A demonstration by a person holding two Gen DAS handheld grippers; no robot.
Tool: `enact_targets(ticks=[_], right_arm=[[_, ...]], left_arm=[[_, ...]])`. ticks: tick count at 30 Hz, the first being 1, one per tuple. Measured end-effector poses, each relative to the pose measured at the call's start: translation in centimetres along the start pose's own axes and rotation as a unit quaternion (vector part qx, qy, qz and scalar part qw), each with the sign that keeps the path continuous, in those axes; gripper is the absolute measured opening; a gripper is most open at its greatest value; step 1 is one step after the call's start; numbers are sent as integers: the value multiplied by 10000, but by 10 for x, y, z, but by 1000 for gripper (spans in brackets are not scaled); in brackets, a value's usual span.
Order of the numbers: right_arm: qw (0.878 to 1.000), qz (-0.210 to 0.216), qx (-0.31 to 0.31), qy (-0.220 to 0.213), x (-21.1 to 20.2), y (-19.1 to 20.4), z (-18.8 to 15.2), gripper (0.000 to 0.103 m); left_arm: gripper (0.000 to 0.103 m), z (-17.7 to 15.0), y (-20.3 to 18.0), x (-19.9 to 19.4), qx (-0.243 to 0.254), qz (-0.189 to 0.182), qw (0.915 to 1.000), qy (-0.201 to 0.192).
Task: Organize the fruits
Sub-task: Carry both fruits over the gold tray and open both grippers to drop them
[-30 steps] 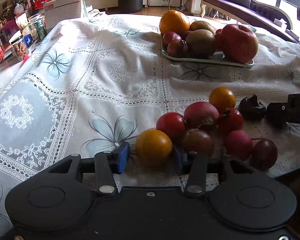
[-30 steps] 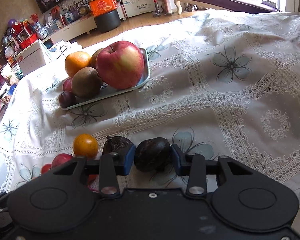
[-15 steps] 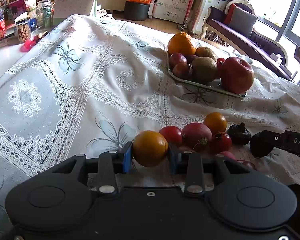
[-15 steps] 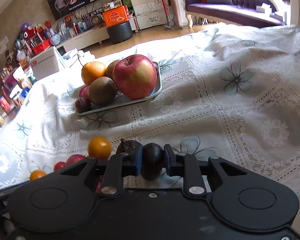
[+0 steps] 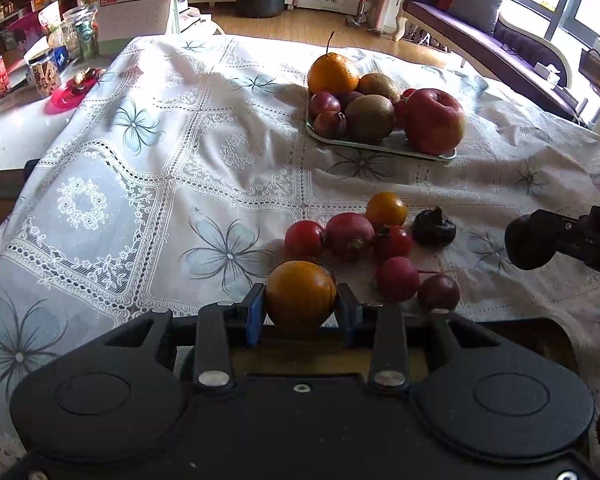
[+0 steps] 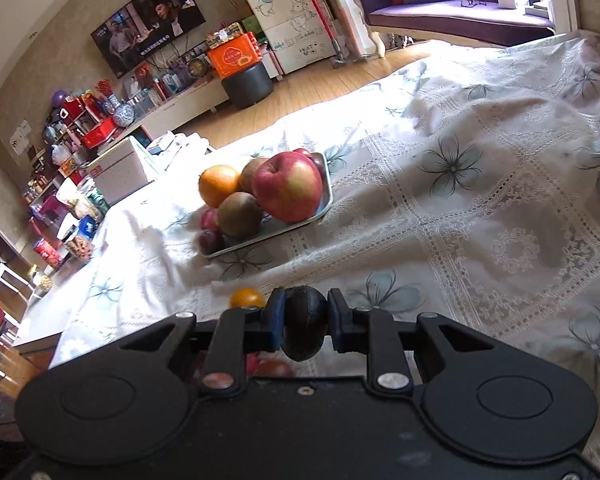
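Pinching a round orange fruit (image 5: 301, 295), the left gripper (image 5: 300, 312) has its blue-padded fingers (image 5: 255, 312) pressed on either side of it, the fruit lifted just in front of the loose heap. That skin is smooth, yellow-orange, darker at the shaded right side. The right gripper (image 6: 303, 320) clamps a dark, near-black wrinkled fruit (image 6: 303, 328) between its fingers (image 6: 277, 322), held above the cloth; in the left view the same dark fruit (image 5: 530, 240) shows at the right edge, well clear of the heap. On the counter (image 5: 100, 200), under a white lace cloth with blue flowers, lie the loose fruits: a small orange one (image 5: 386, 210), several red ones (image 5: 349, 236) touching each other, two reddish ones (image 5: 397, 285) nearer the camera, and a shrivelled black one (image 5: 434, 229) just beside the group. Farther back stands a tray (image 5: 380, 148) piled with an orange (image 5: 332, 74), kiwis (image 5: 370, 117), small plums (image 5: 324, 104) and a big red apple (image 5: 434, 120), which sits at the tray's right end. Between heap and tray the cloth is bare, and a wide open stretch runs to the left as far as the counter's edge. The right view shows open cloth to the tray's right too.
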State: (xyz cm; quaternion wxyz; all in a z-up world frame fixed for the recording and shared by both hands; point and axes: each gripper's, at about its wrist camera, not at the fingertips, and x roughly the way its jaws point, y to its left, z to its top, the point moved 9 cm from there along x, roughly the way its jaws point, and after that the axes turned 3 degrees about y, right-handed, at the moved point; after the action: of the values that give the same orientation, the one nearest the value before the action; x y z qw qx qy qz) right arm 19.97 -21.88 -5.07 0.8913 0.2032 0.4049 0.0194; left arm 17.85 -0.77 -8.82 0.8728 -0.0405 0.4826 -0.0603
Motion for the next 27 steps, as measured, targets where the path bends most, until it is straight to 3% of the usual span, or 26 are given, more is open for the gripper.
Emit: enact_targets(ticks=[9, 17, 21, 27], right_arm=[[9987, 275, 199, 388, -49, 4, -54, 24], [9931, -139, 200, 1147, -37, -1, -92, 24], [9913, -392, 58, 1254, -31, -2, -101, 24], [9890, -435, 45, 1412, -29, -5, -111, 24]], left_arm=[[45, -41, -11, -30, 179, -14, 9997, 167], [45, -70, -4, -35, 15, -55, 9990, 452], [45, -74, -1, -36, 19, 65, 9990, 447], [45, -80, -5, -33, 65, -15, 9985, 547]])
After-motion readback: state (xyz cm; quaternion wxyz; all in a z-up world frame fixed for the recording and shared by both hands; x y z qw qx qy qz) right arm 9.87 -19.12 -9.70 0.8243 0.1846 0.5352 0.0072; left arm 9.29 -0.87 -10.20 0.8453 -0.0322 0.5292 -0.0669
